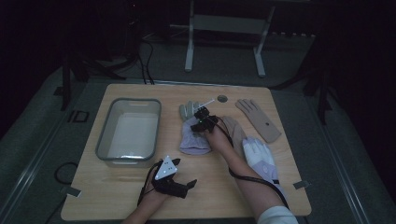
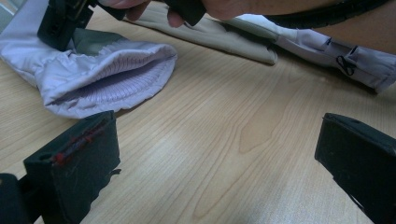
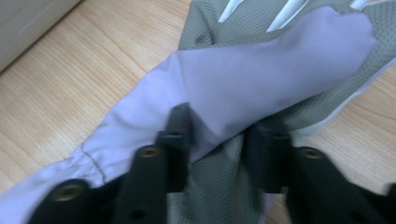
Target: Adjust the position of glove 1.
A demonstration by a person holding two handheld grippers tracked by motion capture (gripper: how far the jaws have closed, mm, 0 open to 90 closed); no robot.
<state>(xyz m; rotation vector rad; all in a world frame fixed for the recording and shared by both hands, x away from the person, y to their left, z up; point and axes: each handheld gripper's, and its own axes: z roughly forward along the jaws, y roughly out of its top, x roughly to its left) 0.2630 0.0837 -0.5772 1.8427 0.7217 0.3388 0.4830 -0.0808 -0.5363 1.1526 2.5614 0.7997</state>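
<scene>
The wooden counter is the broadest thing here, pale and grained, set on a dark floor with a white metal frame standing beyond its far edge. On the counter's left half sits a clear plastic bin, rectangular with rounded corners. Right of centre lie several gloves. The lavender and grey glove rests near the middle, its grey fingers pointing away from the person and its cuff gaping open toward the near edge (the ribbed inside of that cuff is plain in the left gripper view). A tan glove lies flat toward the far right corner, apart from the others. A white glove lies nearer the person, under the right forearm, and a beige glove sits between it and the lavender one, touching both.

The right tongs are down on the lavender and grey glove; in the right gripper view the jaws are closed in on a raised fold of its fabric, pinching it. The left tongs hover low over bare wood near the front edge, jaws spread wide with nothing between them, aimed toward the glove's open cuff.
</scene>
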